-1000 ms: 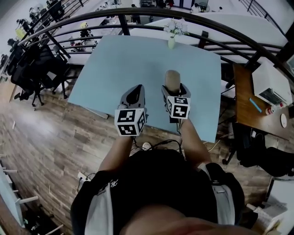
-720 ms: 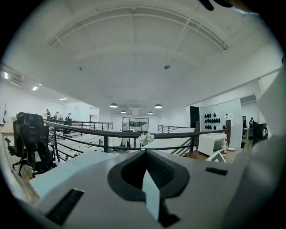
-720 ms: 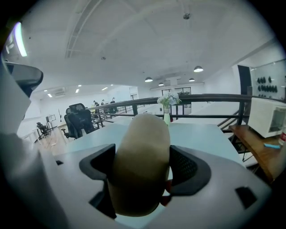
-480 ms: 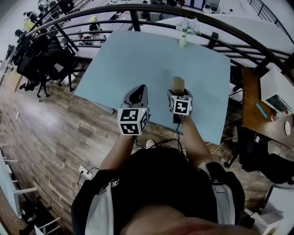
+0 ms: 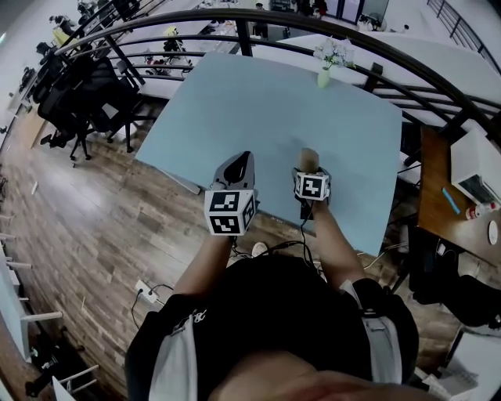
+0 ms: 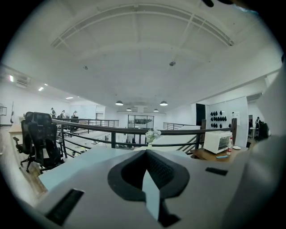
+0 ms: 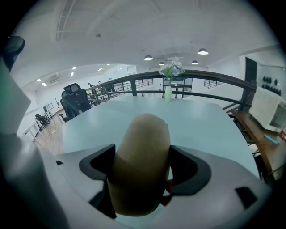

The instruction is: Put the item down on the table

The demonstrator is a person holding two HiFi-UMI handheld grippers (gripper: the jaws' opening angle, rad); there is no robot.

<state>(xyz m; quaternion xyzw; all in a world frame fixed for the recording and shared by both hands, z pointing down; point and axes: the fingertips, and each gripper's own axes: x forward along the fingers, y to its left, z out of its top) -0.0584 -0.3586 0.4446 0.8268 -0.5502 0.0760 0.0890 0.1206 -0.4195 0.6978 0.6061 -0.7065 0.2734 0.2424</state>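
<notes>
A tan, rounded, potato-like item (image 7: pixel 140 161) stands upright between the jaws of my right gripper (image 7: pixel 142 169), which is shut on it. In the head view the item (image 5: pixel 308 157) pokes out ahead of the right gripper (image 5: pixel 309 166), over the near part of the pale blue table (image 5: pixel 258 102). Whether it touches the tabletop is not visible. My left gripper (image 5: pixel 238 162) is held beside it to the left, near the table's front edge. Its jaws meet in the left gripper view (image 6: pixel 146 176) with nothing between them.
A small vase of white flowers (image 5: pixel 326 69) stands at the table's far edge. A dark curved railing (image 5: pixel 235 19) runs behind the table. Black office chairs (image 5: pixel 86 102) are at the left, and a wooden desk (image 5: pixel 438 188) with a microwave (image 6: pixel 216 142) at the right.
My right gripper has sunk away from the head camera toward the tabletop, still holding the item. The left gripper has stayed about where it was.
</notes>
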